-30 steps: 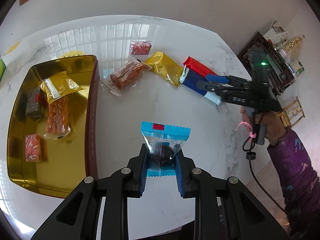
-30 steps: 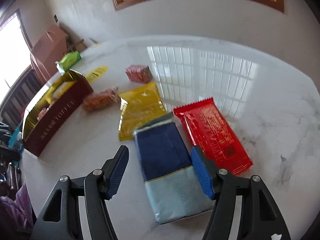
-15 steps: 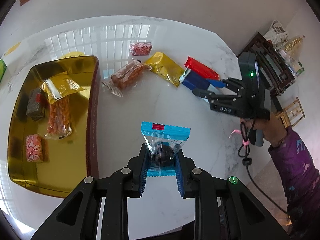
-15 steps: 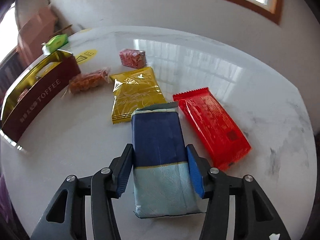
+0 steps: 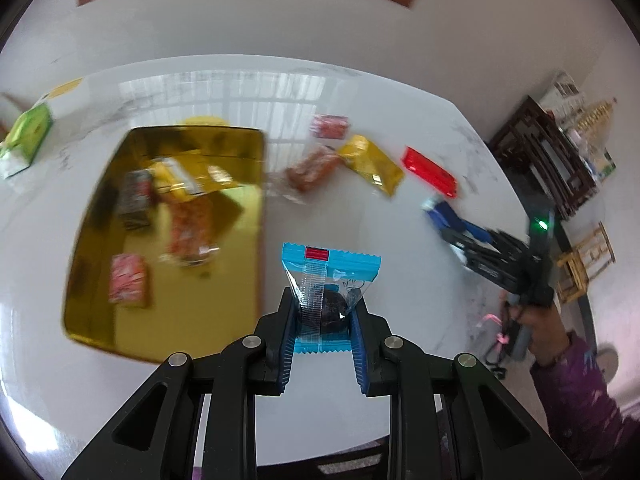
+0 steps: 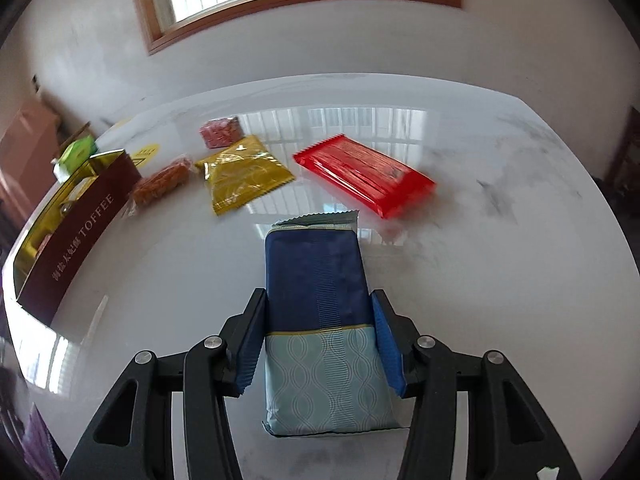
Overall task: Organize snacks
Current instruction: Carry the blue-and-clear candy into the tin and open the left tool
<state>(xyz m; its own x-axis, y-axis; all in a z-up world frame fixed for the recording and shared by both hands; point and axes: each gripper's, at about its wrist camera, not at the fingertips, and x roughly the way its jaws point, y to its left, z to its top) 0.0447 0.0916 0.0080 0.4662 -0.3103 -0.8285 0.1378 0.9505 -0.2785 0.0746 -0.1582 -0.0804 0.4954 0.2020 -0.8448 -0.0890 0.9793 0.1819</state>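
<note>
The left gripper (image 5: 322,334) is clamped narrow on a small blue-edged clear packet (image 5: 330,280) with a dark sweet inside. The packet's lower half sits between the blue pads, its bottom crimp level with the pad bases, and its top crimp with a red tab stands up beyond the fingertips, above the white marble table (image 5: 200,400).

The right gripper (image 6: 320,338) has just been closing, and its jaws now press on either long side of a navy and pale blue packet (image 6: 320,312). The pads meet it about where the navy part joins the pale patterned part; the pale end reaches back toward the camera and the navy end with its silver crimp juts out past the fingertips. From the left wrist view this gripper (image 5: 456,236) appears at the right, held by a hand (image 5: 532,320) in a purple sleeve (image 5: 576,392).

To the left of the left gripper lies the gold tray (image 5: 96,332), whose dark red wall reads TOFFEE in the right wrist view; several wrapped snacks lie inside it, blurred.

Farther out on the table lie a red packet (image 6: 364,176) to the right, a gold packet (image 6: 244,176) left of it, an orange snack bag (image 6: 162,184) just beside the tray, and a small pink packet (image 6: 220,132) beyond the gold one. A green box (image 6: 76,154) stands at the far left edge of the table.
</note>
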